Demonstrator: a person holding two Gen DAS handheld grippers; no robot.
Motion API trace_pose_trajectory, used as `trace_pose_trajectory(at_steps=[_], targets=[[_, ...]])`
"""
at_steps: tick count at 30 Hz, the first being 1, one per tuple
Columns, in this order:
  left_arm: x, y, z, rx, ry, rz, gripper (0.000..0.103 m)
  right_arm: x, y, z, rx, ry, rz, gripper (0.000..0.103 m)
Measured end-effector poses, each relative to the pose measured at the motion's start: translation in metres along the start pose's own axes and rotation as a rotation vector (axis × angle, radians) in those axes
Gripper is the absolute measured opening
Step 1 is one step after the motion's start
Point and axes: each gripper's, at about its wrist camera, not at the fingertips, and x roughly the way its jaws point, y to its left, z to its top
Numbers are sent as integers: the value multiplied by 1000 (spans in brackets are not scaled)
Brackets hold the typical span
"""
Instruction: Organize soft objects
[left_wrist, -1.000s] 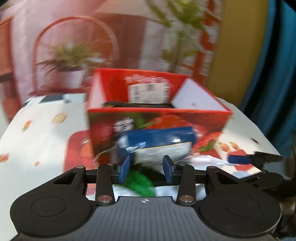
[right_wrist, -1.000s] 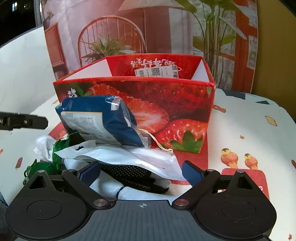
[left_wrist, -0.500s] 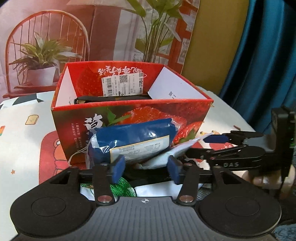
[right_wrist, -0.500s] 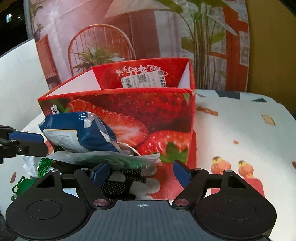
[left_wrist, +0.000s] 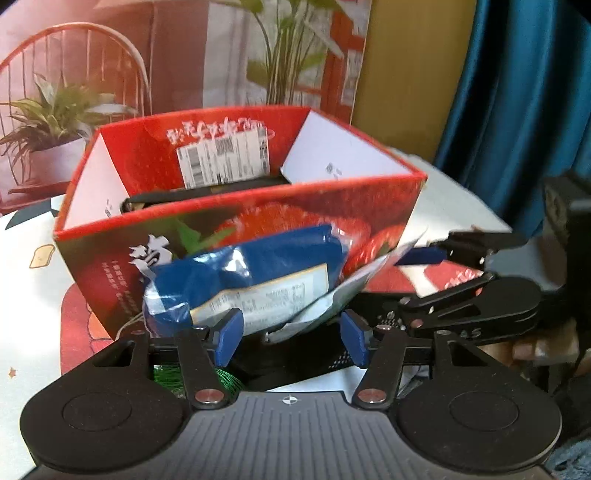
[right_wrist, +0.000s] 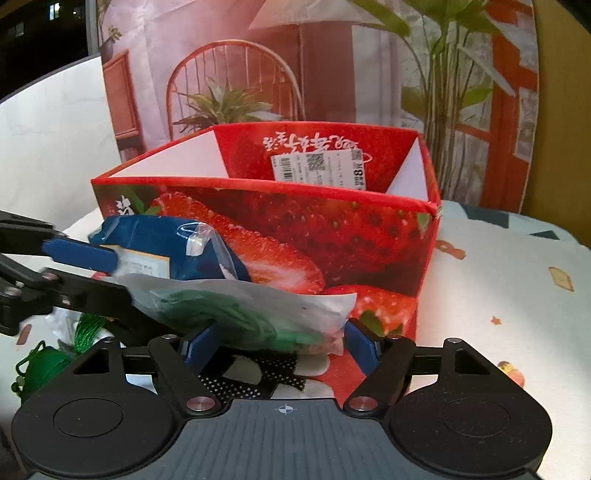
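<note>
tilting both grippers downward, you have them side by side at the pile of soft things in front of the red strawberry box (left_wrist: 236, 221). your left gripper (left_wrist: 291, 334) comes in low from the near side with its jaws parted; the blue packet (left_wrist: 251, 277) sits just beyond and above its blue pads (left_wrist: 229, 332), but whether they press on it you cannot tell from here. your right gripper (right_wrist: 284, 345) has the white bag with green cord inside (right_wrist: 258, 314) between its fingers, with the bag's edges at both pads, so it looks lightly grasped. the blue packet rests on top of that bag, leaning against the box's front wall. a black dotted glove (right_wrist: 273, 369) lies on the patterned tablecloth (right_wrist: 517, 295) under the right jaws. your fingers (left_wrist: 535, 347) show behind the right gripper.
</note>
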Motion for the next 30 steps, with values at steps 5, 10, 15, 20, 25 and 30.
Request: trace_pose_trajectory(at_steps=[5,10,15,20,25,30], targets=[[10,-3,-1,8,30,0,54,-1,-3,0,-5,-8,15,68],[18,-3,0,-4,53,-9,41,0,-4,-1,3,-17,28,64],[28,-8,3,21,75,11,28,-2,-5,-4,15,-21,40,59],[29,-9,4,4,74,19,19,-3,-6,-6,45,-26,47,52],[18,-11,3,12,41,29,17,-11,-11,-4,75,-46,59,45],[8,-11,5,2,7,22,17,-23,-11,1,84,-75,64,40]])
